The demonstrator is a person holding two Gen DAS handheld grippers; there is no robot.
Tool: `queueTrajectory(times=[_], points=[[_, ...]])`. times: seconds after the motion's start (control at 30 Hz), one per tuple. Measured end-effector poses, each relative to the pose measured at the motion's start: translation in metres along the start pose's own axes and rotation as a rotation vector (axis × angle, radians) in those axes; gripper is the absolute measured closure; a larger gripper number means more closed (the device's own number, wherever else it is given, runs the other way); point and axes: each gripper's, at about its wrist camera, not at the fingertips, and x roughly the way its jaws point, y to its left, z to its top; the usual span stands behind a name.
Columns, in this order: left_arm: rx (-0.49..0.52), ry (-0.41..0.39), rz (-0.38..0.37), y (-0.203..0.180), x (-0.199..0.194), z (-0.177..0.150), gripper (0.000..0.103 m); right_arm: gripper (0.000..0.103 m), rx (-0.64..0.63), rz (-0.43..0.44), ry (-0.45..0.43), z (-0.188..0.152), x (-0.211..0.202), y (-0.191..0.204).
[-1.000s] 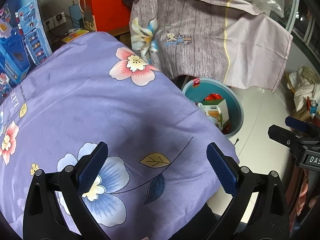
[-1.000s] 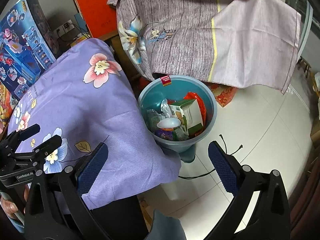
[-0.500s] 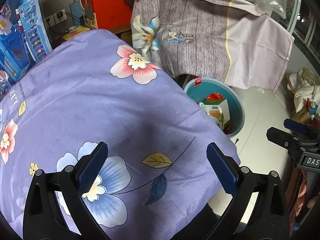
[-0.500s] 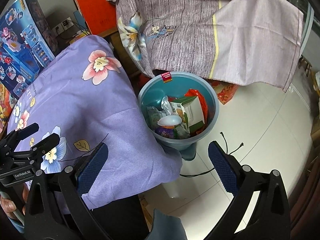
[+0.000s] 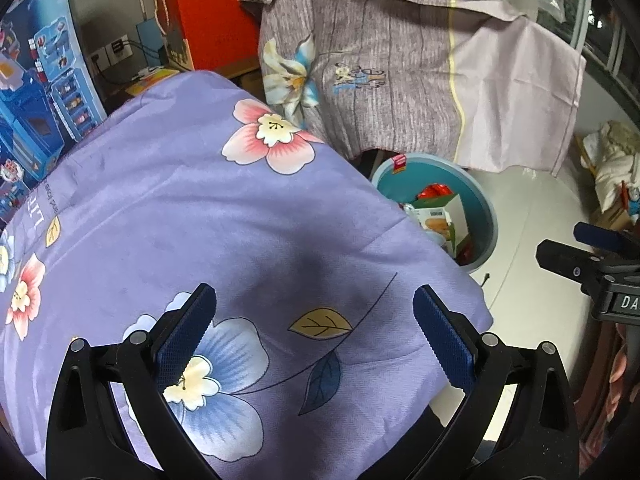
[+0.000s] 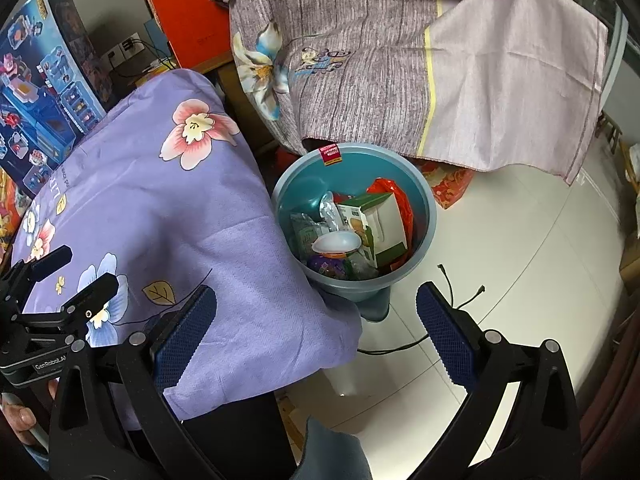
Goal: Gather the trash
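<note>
A teal trash bin (image 6: 424, 196) stands on the floor beside the purple flowered cloth (image 6: 168, 216). It holds trash: a green and white carton (image 6: 376, 220), a red wrapper (image 6: 388, 188), a white lid (image 6: 336, 242) and other packets. The bin also shows in the left wrist view (image 5: 482, 200), partly hidden by the cloth (image 5: 200, 216). My left gripper (image 5: 314, 336) is open and empty above the cloth. My right gripper (image 6: 316, 336) is open and empty, above the cloth's edge and the floor in front of the bin.
A grey-lilac sheet (image 6: 400, 56) hangs over furniture behind the bin. A toy box (image 6: 36, 92) and an orange box (image 6: 188, 12) stand at the back left. A black cable (image 6: 452, 300) lies on the white tiled floor (image 6: 520, 280).
Both views have shifted slightly; the bin sits a little farther right in the left wrist view. Both grippers stay open and empty.
</note>
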Motion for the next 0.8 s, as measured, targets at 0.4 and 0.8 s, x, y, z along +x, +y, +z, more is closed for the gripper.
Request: queueTrajectory(times=[0.4, 0.8], points=[[-0.007, 0.003, 0.006, 0.0038, 0.0025, -0.0008, 0.004, 0.007, -0.006, -0.015, 0.001, 0.0002, 0.0011, -0.0008], [-0.034, 0.019, 0.024, 0.0038, 0.008, -0.0024, 0.004, 0.007, -0.021, -0.037, -0.006, -0.0008, 0.0026, -0.0007]])
